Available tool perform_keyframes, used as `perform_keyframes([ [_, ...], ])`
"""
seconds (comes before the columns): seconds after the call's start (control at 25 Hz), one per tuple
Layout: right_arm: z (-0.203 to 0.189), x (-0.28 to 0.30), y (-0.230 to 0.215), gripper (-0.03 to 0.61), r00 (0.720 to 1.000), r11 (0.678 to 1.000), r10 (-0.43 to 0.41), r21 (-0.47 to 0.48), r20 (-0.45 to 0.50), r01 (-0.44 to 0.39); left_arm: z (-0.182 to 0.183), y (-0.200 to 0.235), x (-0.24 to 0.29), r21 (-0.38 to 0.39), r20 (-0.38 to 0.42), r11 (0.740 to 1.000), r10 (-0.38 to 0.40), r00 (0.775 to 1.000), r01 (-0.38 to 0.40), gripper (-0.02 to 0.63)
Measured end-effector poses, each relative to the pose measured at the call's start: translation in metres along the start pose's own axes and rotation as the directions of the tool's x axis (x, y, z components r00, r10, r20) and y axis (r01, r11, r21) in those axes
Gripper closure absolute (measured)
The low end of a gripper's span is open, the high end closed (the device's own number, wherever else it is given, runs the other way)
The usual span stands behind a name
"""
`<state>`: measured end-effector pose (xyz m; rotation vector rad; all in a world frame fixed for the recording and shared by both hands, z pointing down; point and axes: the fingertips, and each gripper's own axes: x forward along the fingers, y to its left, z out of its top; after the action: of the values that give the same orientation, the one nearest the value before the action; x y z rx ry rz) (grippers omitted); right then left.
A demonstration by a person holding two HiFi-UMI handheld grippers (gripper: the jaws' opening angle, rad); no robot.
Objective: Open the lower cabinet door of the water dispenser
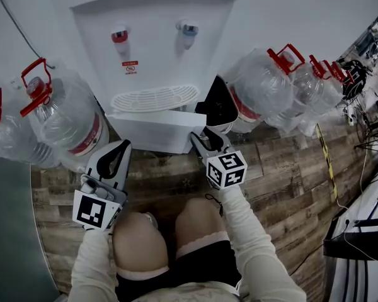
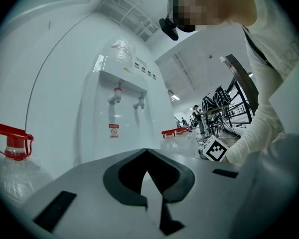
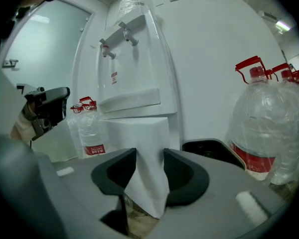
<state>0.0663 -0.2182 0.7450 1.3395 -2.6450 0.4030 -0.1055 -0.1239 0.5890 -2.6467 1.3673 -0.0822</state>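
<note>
water dispenser [image 1: 151,36]: one
taps [image 1: 120,35]: two
lower cabinet door [image 1: 157,131]: one
water jugs [image 1: 66,121]: two left of left gripper [image 1: 122,146]; at least three right of right gripper [image 1: 208,137]

The wood-plank floor [image 1: 283,168] carries the white water dispenser [image 1: 151,43], with large clear water bottles [image 1: 63,128] standing on both sides.

Water jugs [image 1: 66,121] crowding both sides of the dispenser [image 1: 151,36], cabinet door [image 1: 156,129] jutting forward, wooden floor [image 1: 170,181] open in front
</note>
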Motion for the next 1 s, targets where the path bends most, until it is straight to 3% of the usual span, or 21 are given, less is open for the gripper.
perform_keyframes([
  [0.12, -0.003, -0.011, 0.005, 0.436, 1.0, 1.0, -0.005, 0.012, 0.008, 0.004, 0.001, -0.004, 0.0, 0.005, -0.007, 1.0, 0.0, 1.0, 0.0, 0.612],
  [0.8, -0.014, -0.048, 0.043, 0.463, 0.997, 0.997, 0.076, 0.004, 0.032, -0.076, 0.013, -0.019, -0.004, 0.035, -0.012, 0.999, 0.0, 1.0, 0.0, 0.612],
  [1.0, -0.003, -0.053, 0.045, 0.463, 0.994, 0.997, 0.08, -0.016, 0.078, -0.079, 0.016, -0.026, -0.002, 0.041, -0.007, 0.999, -0.005, 1.0, 0.005, 0.612],
])
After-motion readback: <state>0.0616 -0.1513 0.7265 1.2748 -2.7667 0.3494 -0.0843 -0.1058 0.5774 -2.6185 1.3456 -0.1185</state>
